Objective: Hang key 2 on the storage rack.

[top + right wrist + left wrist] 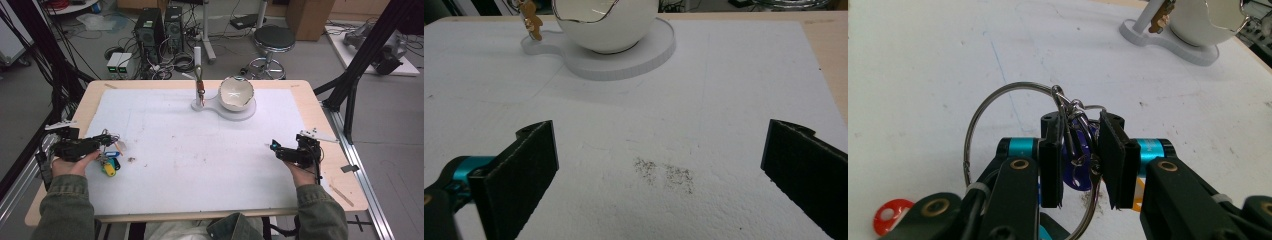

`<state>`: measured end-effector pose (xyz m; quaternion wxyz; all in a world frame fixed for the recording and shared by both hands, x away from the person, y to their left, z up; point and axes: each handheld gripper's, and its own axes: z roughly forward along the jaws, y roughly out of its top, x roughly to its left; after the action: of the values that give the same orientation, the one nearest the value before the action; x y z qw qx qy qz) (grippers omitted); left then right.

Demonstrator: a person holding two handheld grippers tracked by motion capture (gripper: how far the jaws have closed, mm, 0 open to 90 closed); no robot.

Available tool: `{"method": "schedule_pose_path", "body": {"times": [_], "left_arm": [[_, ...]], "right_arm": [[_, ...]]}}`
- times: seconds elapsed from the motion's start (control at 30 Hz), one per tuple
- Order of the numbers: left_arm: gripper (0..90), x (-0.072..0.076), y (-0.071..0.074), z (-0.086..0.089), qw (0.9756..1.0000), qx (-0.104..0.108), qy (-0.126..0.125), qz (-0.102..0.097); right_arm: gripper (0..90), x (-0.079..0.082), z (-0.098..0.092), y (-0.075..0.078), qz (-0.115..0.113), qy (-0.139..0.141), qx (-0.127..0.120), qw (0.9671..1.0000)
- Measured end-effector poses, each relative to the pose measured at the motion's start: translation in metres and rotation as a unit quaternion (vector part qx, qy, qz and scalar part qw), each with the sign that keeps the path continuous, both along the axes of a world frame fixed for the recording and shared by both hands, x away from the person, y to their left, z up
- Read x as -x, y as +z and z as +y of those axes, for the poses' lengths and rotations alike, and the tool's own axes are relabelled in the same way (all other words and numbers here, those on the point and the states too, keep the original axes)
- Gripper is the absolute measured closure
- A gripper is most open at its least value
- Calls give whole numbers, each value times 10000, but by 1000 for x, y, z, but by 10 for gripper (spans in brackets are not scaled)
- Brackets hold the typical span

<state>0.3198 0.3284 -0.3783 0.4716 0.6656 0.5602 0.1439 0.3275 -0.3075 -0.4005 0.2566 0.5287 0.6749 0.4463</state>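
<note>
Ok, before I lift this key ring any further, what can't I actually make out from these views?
- Key ring, left gripper view: its lower arc is hidden behind the left gripper.
- Purple tag, left gripper view: mostly covered by the jaws and clips.
- Keys and tags, high view: too small to count.
- Bowl, right gripper view: top cut off by the edge.

A white bowl point(236, 93) with a jagged gilt rim sits on a white base plate point(247, 112) at the counter's point(320, 125) twelve o'clock edge. Just beside it, at nine o'clock, a thin post point(199, 90) rises from the same plate. A white mat point(200, 160) covers the counter. A black stool point(273, 42) and two computer towers point(159, 27) stand on the floor beyond.
</note>
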Motion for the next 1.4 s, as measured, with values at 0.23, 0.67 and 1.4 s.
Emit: {"method": "schedule_pose_path", "body": {"times": [0.23,0.67,1.4], "left_arm": [[718,-2,5,2,9998,172,-78,-55],[718,-19,36,-5,9997,45,-113,-211],[718,-42,69,-29,9986,173,-165,-464]], "right_arm": [[10,0,1,0,3,5,-1,10000],[10,0,0,0,14,-12,-24,10000],[10,0,0,0,6,-3,-23,10000]]}}
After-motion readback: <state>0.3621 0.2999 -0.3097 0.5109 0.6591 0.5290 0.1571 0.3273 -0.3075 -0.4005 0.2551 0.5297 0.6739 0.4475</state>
